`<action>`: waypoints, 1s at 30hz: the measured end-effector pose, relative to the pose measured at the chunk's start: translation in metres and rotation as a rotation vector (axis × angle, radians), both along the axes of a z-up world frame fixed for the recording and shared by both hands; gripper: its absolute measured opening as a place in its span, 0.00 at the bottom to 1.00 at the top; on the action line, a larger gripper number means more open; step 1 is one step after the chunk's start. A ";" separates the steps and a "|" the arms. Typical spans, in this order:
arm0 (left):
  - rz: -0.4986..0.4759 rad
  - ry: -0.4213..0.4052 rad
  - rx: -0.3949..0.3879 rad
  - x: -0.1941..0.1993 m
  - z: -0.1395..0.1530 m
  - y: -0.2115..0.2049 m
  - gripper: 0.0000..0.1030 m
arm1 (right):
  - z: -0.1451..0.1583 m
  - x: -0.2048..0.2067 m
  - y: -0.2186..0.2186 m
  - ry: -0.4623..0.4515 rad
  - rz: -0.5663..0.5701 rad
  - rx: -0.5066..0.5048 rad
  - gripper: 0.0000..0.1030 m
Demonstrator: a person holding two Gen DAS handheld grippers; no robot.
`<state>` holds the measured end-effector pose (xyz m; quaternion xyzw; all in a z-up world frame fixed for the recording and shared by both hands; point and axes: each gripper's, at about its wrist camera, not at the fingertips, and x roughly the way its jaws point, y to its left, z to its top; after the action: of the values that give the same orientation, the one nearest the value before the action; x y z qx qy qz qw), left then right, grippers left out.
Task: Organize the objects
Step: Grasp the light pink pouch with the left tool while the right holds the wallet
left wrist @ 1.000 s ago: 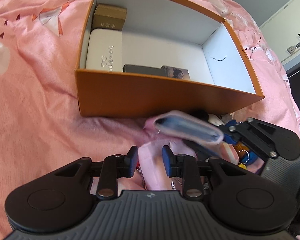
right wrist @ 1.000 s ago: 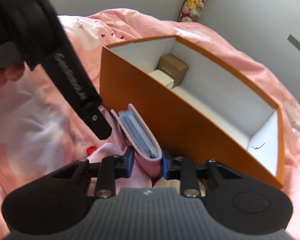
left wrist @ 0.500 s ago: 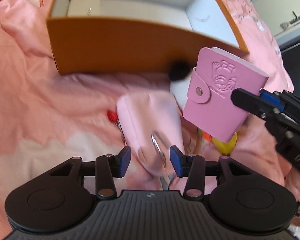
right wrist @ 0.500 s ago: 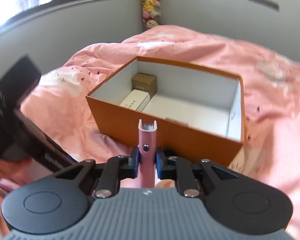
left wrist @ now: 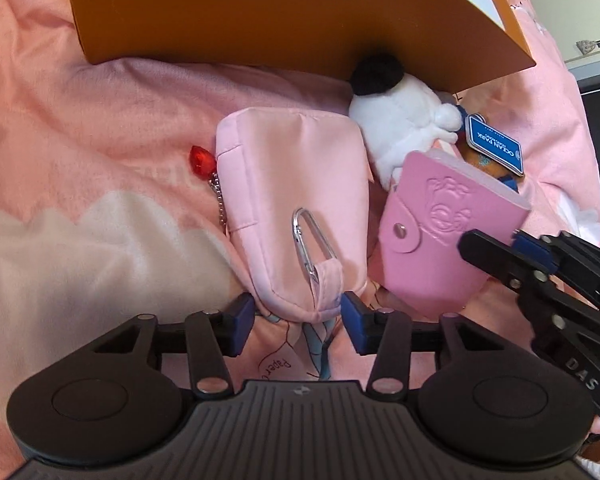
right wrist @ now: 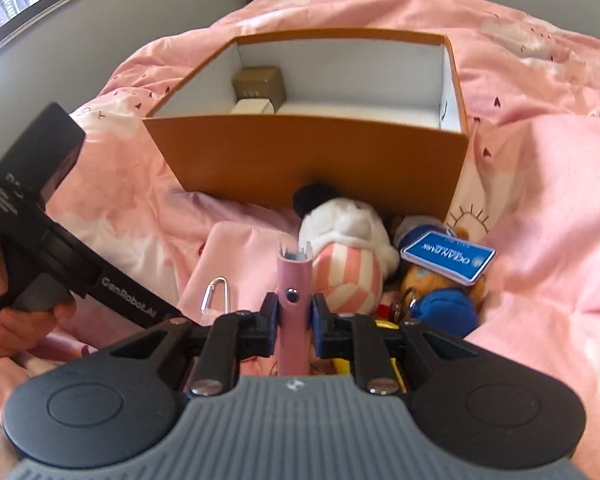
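left claw (left wrist: 296, 312): jaws closing either side of the near end of the pink pouch (left wrist: 296, 200), pads not yet pressing it. the pouch lies flat on the bed (left wrist: 80, 128), a carabiner (left wrist: 312, 240) on top, a red charm (left wrist: 201, 159) just beside it. right claw (right wrist: 293, 322): clenched on the pink card wallet (right wrist: 294, 308), held upright on edge above the bed. orange box (right wrist: 312, 160) stands behind. plush toys (right wrist: 352, 240) and a blue tag (right wrist: 448, 256) lie against its near wall.
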<state>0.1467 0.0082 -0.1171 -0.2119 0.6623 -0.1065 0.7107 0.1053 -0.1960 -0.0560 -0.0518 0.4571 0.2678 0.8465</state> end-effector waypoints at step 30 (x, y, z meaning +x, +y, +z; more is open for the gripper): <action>0.108 -0.158 0.063 0.017 0.007 0.016 0.46 | -0.014 0.016 0.006 0.106 -0.023 0.032 0.23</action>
<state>0.1632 0.0246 -0.1103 -0.2157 0.5950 -0.0637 0.7716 0.1212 -0.1903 -0.0700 -0.0187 0.4975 0.2678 0.8249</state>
